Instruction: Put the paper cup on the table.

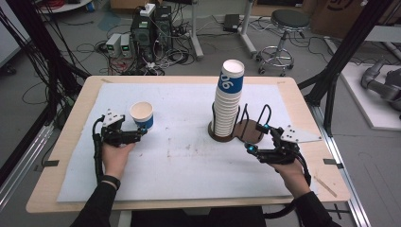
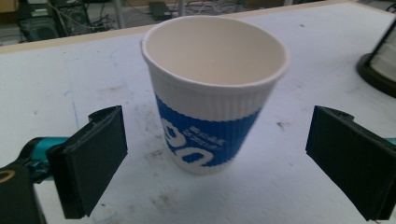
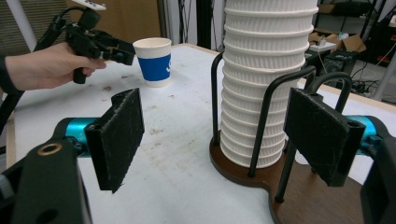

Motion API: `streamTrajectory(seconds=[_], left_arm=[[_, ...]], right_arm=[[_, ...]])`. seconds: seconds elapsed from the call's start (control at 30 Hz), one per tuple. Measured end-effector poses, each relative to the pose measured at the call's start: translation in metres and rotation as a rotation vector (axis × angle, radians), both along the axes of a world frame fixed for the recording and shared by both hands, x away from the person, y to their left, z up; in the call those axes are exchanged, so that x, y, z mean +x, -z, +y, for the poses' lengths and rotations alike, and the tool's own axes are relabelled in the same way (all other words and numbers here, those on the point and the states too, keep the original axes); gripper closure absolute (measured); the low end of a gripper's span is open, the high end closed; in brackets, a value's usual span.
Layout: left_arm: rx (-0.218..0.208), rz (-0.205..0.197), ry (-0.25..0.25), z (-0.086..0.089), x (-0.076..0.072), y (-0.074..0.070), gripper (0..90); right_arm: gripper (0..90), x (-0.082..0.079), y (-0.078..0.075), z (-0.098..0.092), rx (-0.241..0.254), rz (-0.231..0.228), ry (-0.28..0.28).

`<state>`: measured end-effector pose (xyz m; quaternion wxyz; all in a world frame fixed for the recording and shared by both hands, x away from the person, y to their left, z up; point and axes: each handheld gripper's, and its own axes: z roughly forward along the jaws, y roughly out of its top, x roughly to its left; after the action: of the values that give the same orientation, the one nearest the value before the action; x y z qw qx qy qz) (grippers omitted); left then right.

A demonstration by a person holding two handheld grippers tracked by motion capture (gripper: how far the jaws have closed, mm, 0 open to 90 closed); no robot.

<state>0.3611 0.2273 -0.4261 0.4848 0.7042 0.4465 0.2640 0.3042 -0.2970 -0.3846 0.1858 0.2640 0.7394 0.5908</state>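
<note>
So a single paper cup [image 1: 142, 114] with a blue band is stood upright on the white mat [image 1: 179, 161], over on the left side of the table [image 1: 71, 137]. The left gripper [image 1: 140, 134] is held just beside it, jaws spread wide; in the left gripper view the cup [image 2: 212, 88] is seen between the two black pads [image 2: 95, 158] with clear gaps on both sides, so nothing is gripped. Over on the right, a tall stack of cups [image 1: 229, 101] is kept in a dark wire holder [image 1: 246, 127] with a round wooden base. The right gripper [image 1: 257, 140] is parked near that holder, jaws roughly half open, and nothing is held. The stack [image 3: 266, 79] is seen ahead between its pads [image 3: 119, 135], not touched.
</note>
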Motion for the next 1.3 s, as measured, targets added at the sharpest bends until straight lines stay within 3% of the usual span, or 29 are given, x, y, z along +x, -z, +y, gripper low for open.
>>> streamTrajectory(seconds=[0.1,0.27,0.5,0.67,0.73,0.9,1.03,1.3], left_arm=[[-0.018,0.017,0.033,-0.002,-0.01,-0.004,5.3],[-0.031,-0.012,0.095,-0.011,-0.029,-0.012,5.3],[0.023,-0.162,0.192,-0.033,-0.054,-0.024,5.3],[-0.02,-0.207,0.247,-0.043,-0.06,-0.026,5.3],[-0.012,-0.222,0.256,-0.046,-0.063,-0.028,5.3],[-0.003,-0.228,0.282,-0.048,-0.069,-0.028,5.3],[-0.073,-0.23,0.282,-0.045,-0.072,-0.027,5.3],[-0.045,-0.213,0.303,-0.048,-0.07,-0.024,5.4]], right_arm=[[20.7,0.001,0.002,-0.001,0.002,0.002,0.003],[20.7,0.003,0.005,-0.002,-0.008,0.014,0.007],[20.7,0.003,0.006,-0.003,-0.012,0.017,0.012],[20.6,0.003,0.006,-0.003,-0.02,0.025,0.012],[20.7,0.003,0.006,-0.003,-0.023,0.019,0.012],[20.6,0.002,0.004,-0.005,-0.02,0.026,0.005],[20.6,0.002,0.003,-0.006,-0.022,0.021,0.016],[20.7,0.002,0.003,-0.005,-0.028,0.01,0.018]])
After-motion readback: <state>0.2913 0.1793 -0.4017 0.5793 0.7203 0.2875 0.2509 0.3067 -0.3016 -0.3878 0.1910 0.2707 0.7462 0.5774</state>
